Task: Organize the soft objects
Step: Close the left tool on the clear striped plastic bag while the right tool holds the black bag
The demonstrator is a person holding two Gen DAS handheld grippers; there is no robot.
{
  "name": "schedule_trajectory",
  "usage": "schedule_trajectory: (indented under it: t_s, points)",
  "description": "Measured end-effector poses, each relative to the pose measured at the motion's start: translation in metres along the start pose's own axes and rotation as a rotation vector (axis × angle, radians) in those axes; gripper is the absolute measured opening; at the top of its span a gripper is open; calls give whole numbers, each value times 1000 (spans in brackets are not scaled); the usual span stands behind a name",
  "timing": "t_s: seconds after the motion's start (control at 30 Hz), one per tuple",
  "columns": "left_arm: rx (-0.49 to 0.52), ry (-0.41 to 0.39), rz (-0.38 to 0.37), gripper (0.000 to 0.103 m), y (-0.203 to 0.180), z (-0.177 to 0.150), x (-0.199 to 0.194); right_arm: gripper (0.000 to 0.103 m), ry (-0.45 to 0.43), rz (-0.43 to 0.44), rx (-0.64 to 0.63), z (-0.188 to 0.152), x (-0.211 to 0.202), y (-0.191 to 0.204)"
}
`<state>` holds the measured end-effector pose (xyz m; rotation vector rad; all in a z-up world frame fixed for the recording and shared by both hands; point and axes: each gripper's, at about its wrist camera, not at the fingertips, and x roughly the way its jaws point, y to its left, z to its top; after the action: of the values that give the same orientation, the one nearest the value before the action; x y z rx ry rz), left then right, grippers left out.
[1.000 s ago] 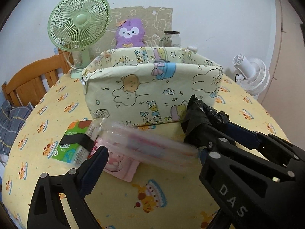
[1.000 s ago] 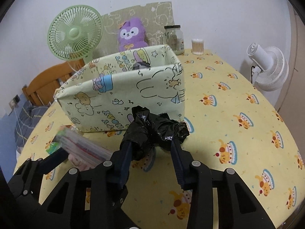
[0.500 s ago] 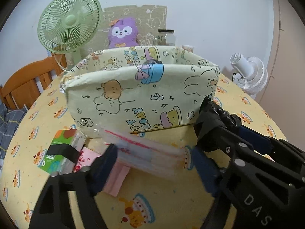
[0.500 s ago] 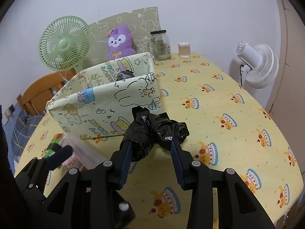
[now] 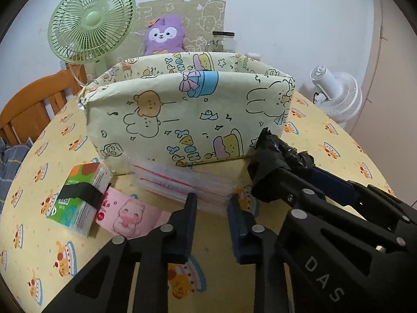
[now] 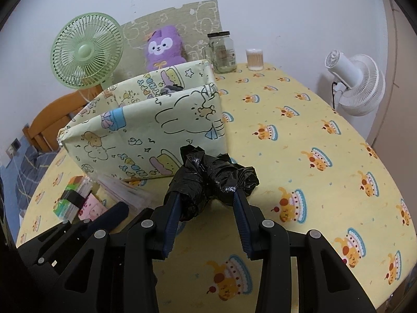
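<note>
A cartoon-print fabric storage box [image 5: 187, 114] stands on the table; it also shows in the right wrist view [image 6: 146, 135]. A stack of clear zip bags [image 5: 182, 182] with red lines lies on the table in front of it. My left gripper [image 5: 209, 203] has its fingers closed in on the near edge of that stack. My right gripper [image 6: 207, 200] is shut on a crumpled black plastic bag [image 6: 213, 180] and holds it just right of the box's near corner; the bag also shows in the left wrist view [image 5: 276, 156]. Some grey cloth [image 6: 170, 90] peeks out of the box.
A green tissue pack [image 5: 80, 195] and a pink packet [image 5: 127, 214] lie left of the zip bags. A green fan [image 5: 91, 23], a purple plush [image 5: 164, 35], a glass jar [image 6: 221, 52] and a cotton-swab cup [image 6: 255, 58] stand behind the box. A white fan [image 6: 357, 83] is at right.
My left gripper's fingers have closed from wide apart to narrow on the zip-bag stack. The right gripper with the black bag has risen and pulled back a little.
</note>
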<state>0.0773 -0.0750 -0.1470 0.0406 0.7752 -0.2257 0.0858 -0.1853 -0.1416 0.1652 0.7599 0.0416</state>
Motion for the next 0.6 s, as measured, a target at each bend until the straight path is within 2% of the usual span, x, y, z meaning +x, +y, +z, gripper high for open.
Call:
schedule_trajectory:
  t_s: [0.07, 0.23, 0.3, 0.33, 0.4, 0.6]
  points:
    - [-3, -1, 2, 18, 1, -1, -2, 43, 1, 4, -2, -1, -1, 2]
    - [-10, -12, 12, 19, 4, -5, -12, 44, -6, 14, -15, -5, -9, 7]
    - [-16, -13, 20, 29, 7, -5, -15, 43, -10, 18, -18, -5, -11, 10]
    - [-18, -17, 25, 39, 8, -4, -16, 43, -12, 20, -21, -5, -13, 11]
    - [-21, -27, 32, 42, 11, -5, -20, 43, -19, 24, -26, -6, -16, 15]
    - [-23, -40, 25, 65, 19, -6, -28, 43, -30, 31, -38, -6, -23, 25]
